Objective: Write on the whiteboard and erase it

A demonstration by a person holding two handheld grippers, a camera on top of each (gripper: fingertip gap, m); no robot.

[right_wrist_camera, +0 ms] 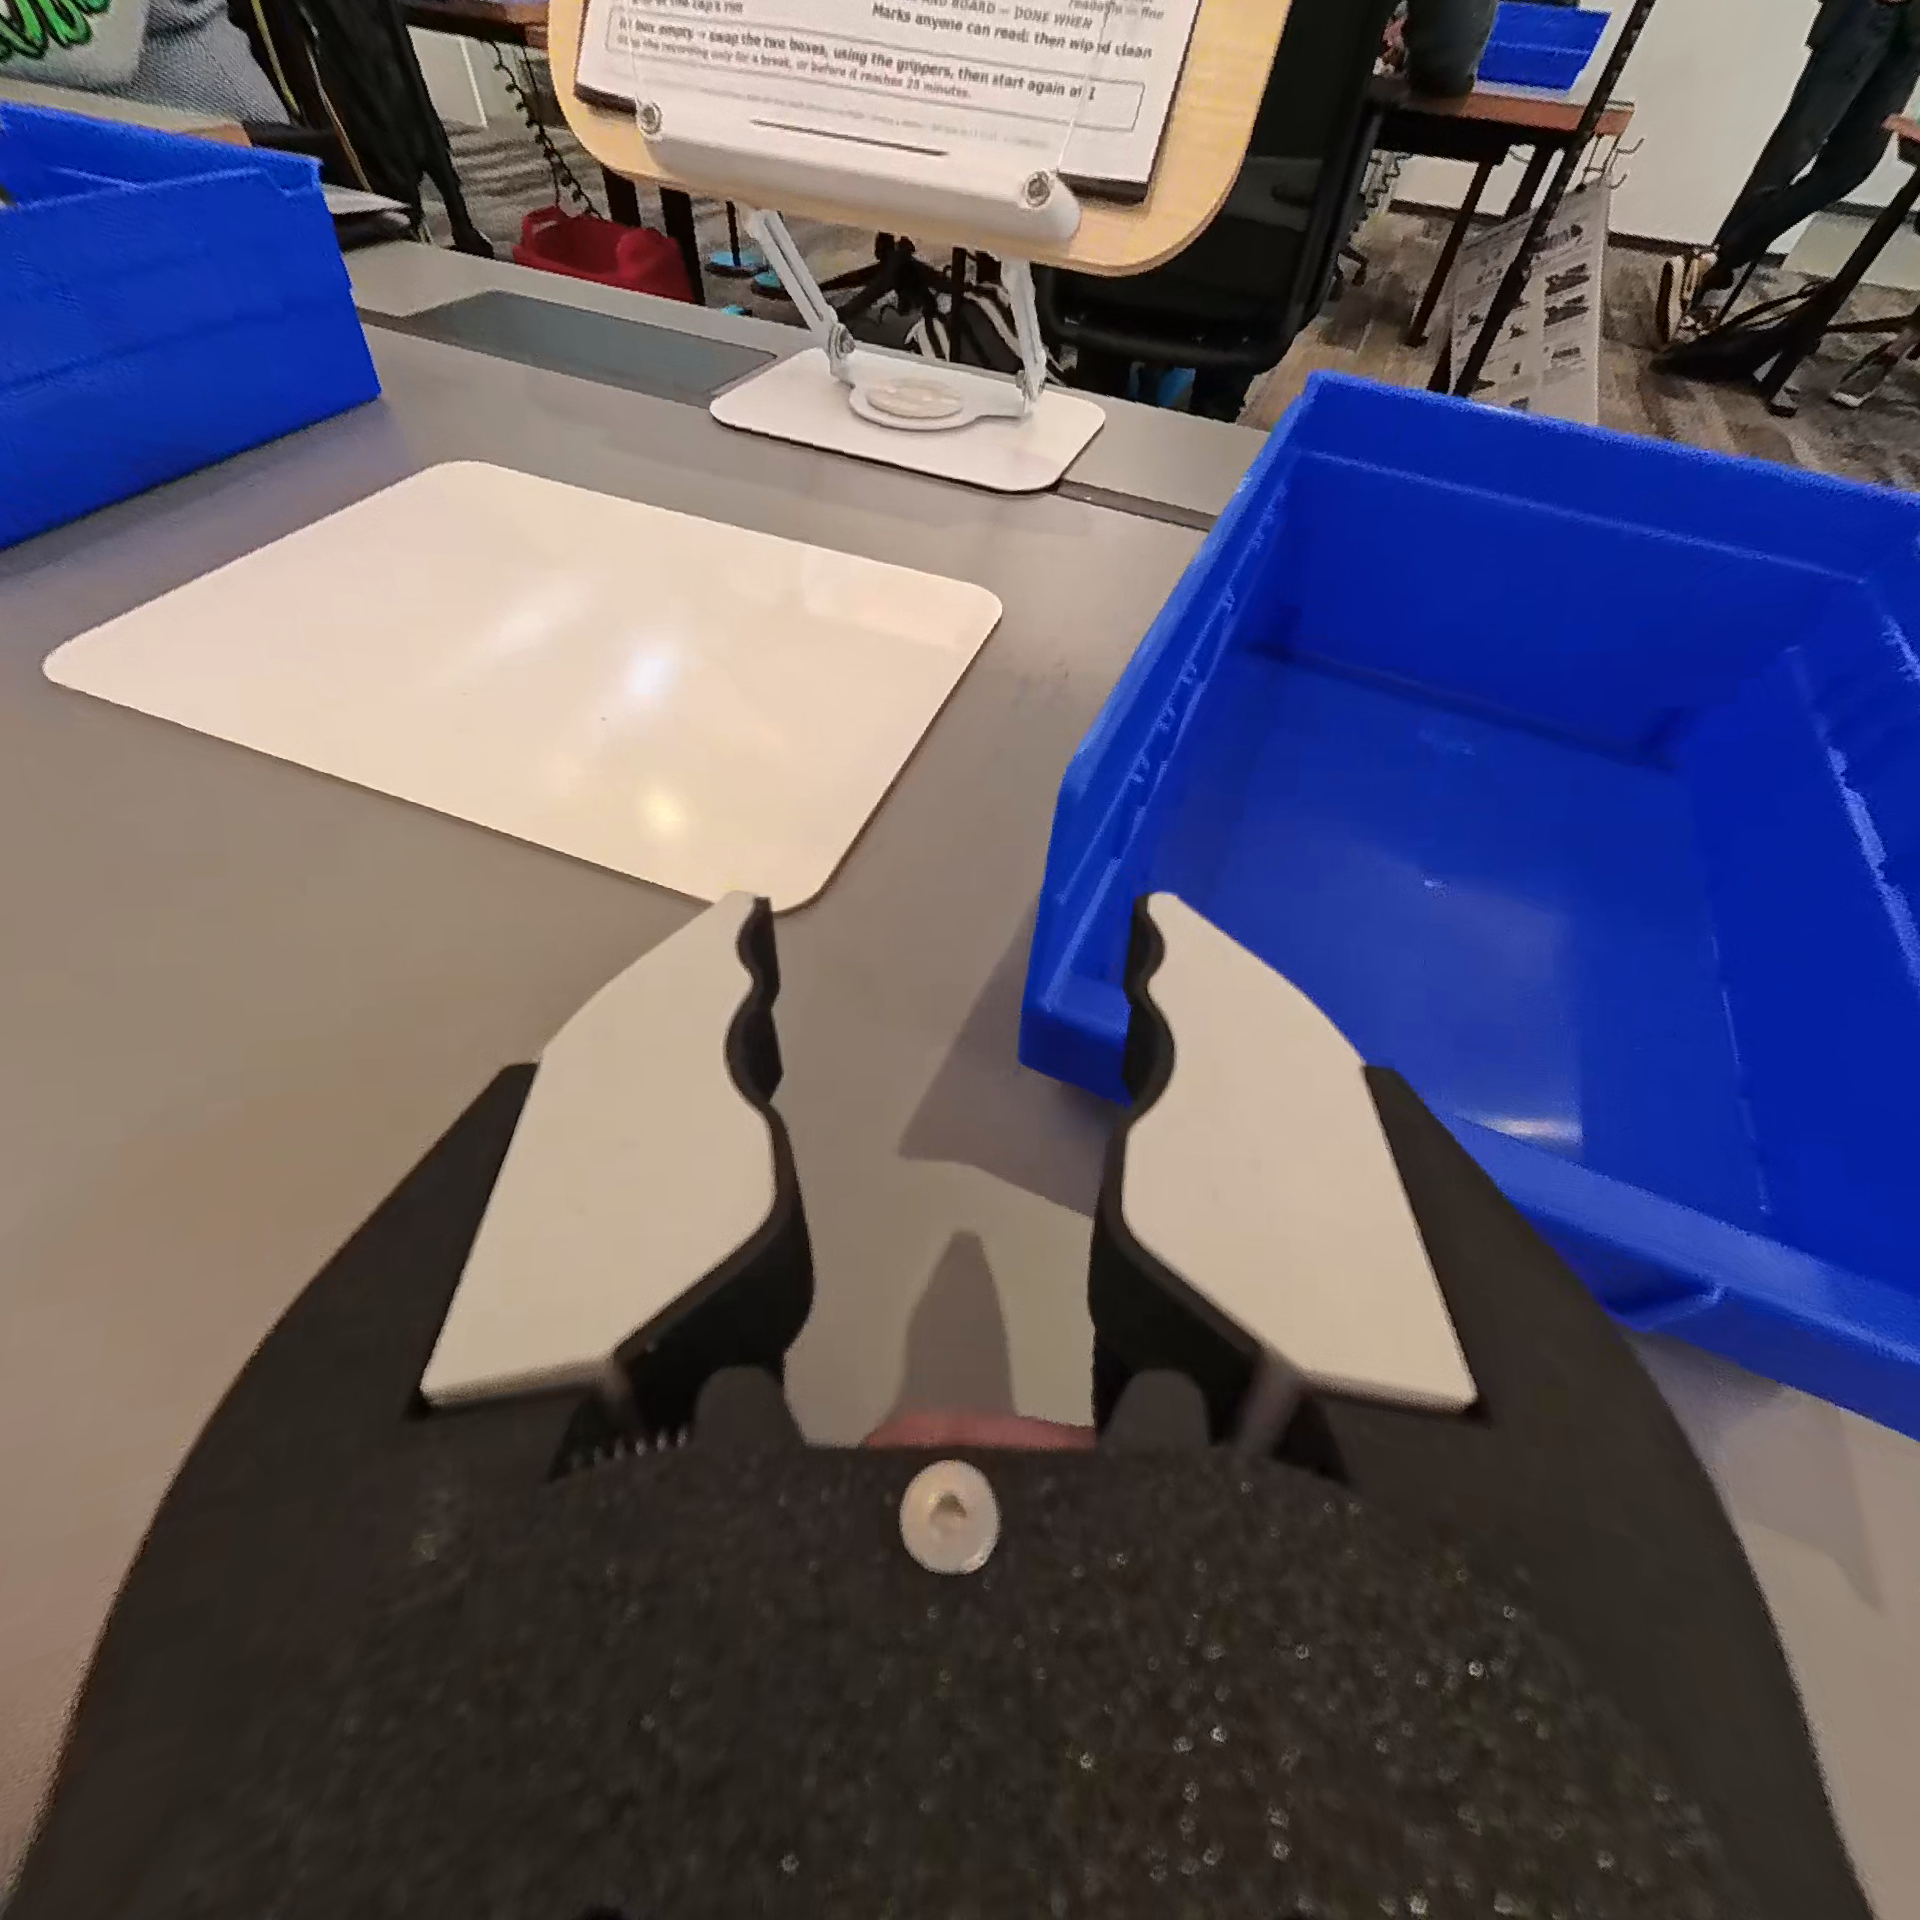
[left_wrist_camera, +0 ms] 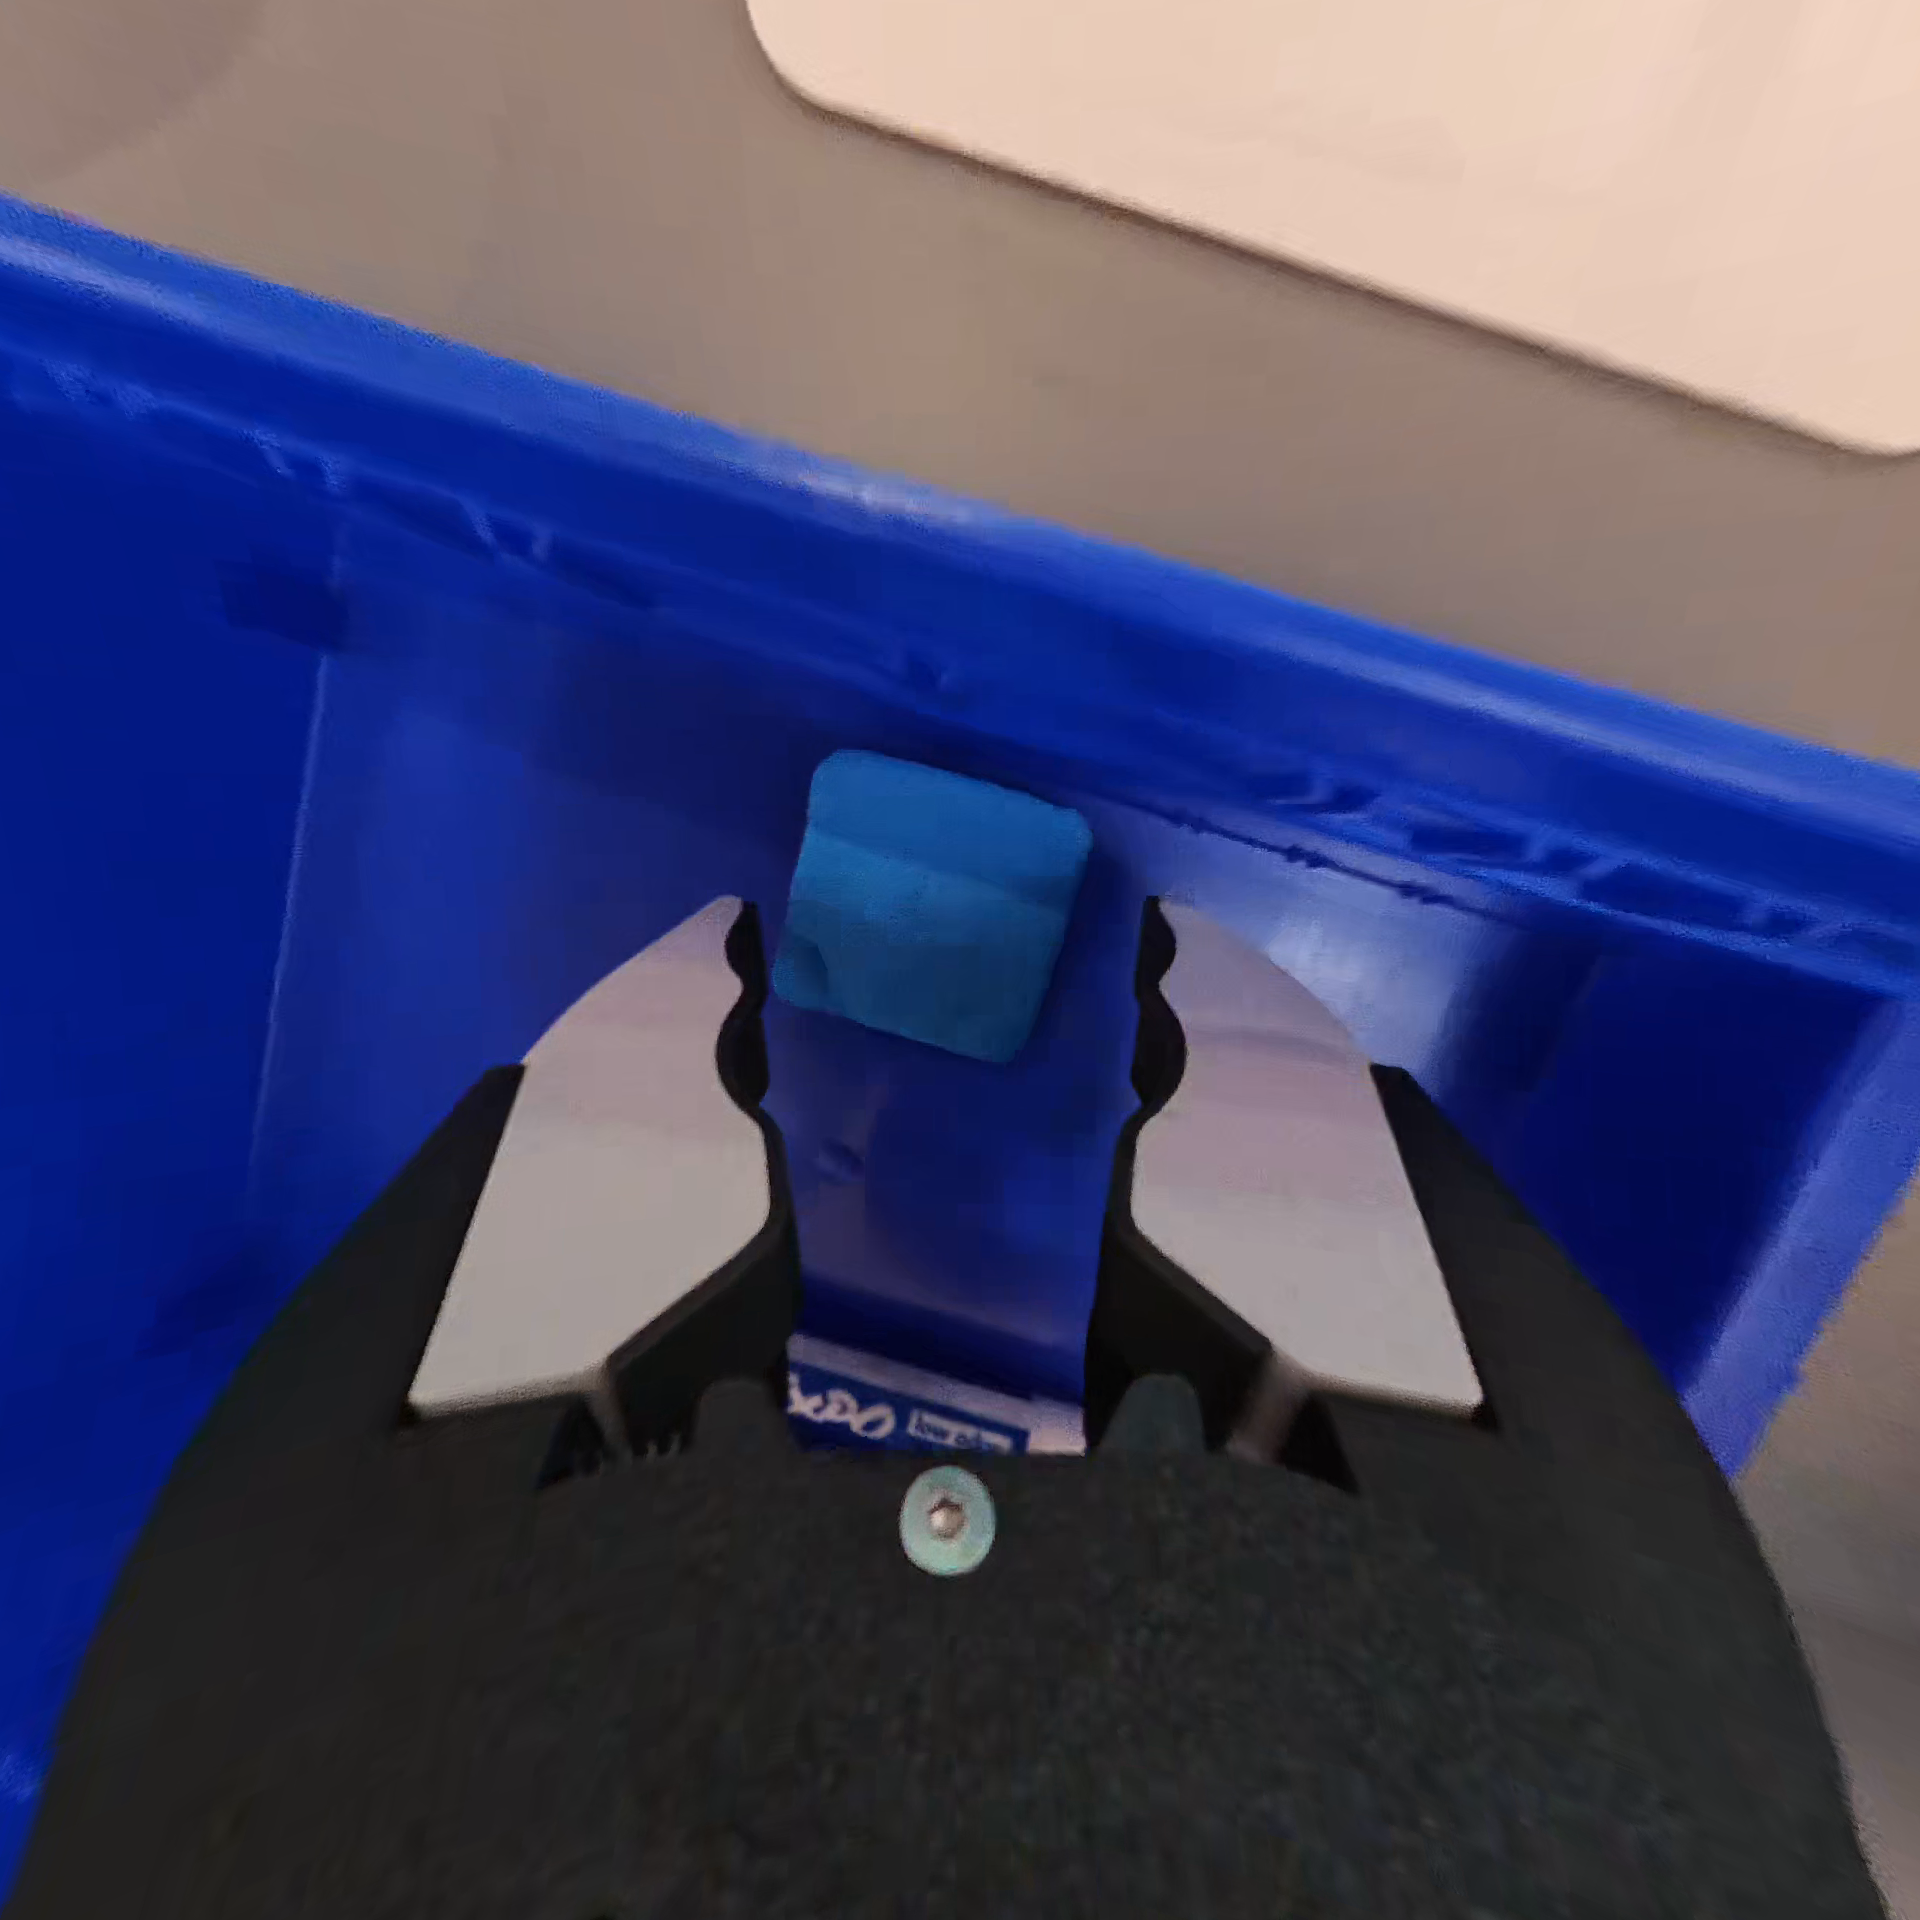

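In the left wrist view my left gripper [left_wrist_camera: 945,914] is open inside a blue bin [left_wrist_camera: 520,644]. A small light-blue eraser block [left_wrist_camera: 930,904] lies on the bin floor against the far wall, between my fingertips with a gap on each side. A strip of a blue and white labelled marker [left_wrist_camera: 904,1403] shows at the base of the fingers. The blank whiteboard [right_wrist_camera: 540,665] lies flat on the grey table; its corner also shows in the left wrist view [left_wrist_camera: 1455,156]. My right gripper [right_wrist_camera: 951,914] is open and empty above the table, just in front of the board's near right corner.
An empty blue bin [right_wrist_camera: 1455,831] stands right of the whiteboard, close to my right finger. Another blue bin [right_wrist_camera: 156,312] stands at the far left. A stand holding a printed sheet [right_wrist_camera: 883,104] is behind the board. Chairs, desks and people's legs are beyond the table.
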